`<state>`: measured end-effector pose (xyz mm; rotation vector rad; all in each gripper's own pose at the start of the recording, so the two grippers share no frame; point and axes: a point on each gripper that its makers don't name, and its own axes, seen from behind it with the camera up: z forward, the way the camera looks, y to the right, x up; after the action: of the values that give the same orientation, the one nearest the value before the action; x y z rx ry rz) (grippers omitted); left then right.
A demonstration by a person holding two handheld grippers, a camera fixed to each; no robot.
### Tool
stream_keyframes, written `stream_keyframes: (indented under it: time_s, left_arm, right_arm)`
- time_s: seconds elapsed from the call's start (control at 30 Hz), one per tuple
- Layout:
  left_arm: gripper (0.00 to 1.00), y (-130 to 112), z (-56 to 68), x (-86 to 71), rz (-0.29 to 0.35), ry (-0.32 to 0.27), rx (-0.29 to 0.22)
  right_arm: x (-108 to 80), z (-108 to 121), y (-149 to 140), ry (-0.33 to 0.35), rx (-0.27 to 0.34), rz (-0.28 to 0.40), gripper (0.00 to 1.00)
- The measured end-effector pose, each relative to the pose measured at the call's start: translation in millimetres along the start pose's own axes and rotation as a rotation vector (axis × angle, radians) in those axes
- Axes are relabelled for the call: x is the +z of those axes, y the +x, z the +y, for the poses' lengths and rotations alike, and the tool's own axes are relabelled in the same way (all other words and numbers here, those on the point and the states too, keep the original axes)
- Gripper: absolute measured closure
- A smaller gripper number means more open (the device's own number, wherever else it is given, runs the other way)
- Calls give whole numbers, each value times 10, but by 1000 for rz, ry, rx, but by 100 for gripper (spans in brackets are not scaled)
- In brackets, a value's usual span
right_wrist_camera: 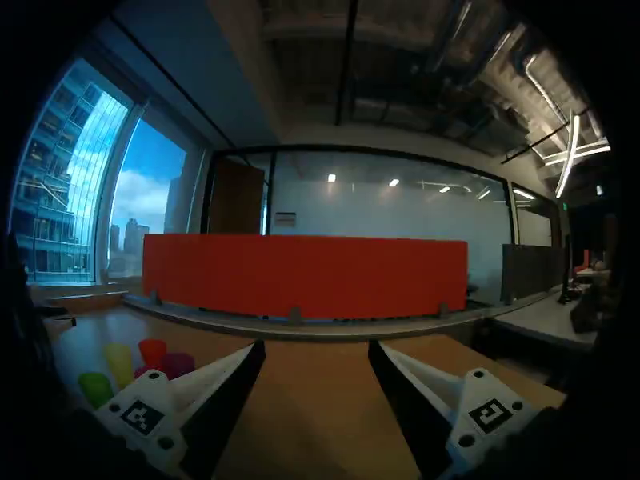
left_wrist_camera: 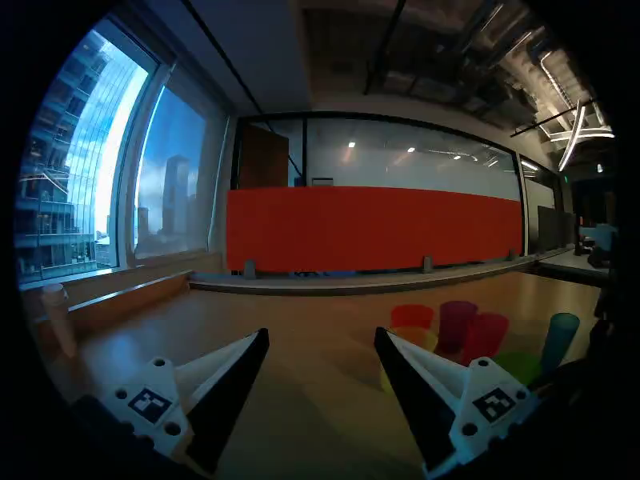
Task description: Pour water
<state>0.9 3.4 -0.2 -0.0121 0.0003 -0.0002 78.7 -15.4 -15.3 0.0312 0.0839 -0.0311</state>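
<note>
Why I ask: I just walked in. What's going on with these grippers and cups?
Two hand-held grippers are poised over a wooden table. The left gripper and the right gripper are both open and hold nothing. A cluster of coloured cups stands on the table, apart from both. No pouring has begun.

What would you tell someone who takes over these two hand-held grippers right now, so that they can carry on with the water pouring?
Left gripper: open, empty, held over the wooden table.
Right gripper: open, empty.
Things: the coloured cups stand clustered on the table, right of the left gripper's fingers and left of the right gripper's.
Done: nothing grasped, no pouring yet.
Left: grasp a cup that holds water (I cannot tell which does), then pour into another.
</note>
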Motion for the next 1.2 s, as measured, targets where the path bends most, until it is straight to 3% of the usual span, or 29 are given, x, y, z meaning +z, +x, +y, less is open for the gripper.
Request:
stream_keyframes:
  time_s: [0.6, 1.2]
  left_arm:
    - [2, -3, -8, -8, 0, 0, 0]
    - [2, -2, -3, -6, 0, 0, 0]
  right_arm:
    - [46, 137, -518, -27, 70, -32, 0]
    - [77, 196, -675, -33, 71, -46, 0]
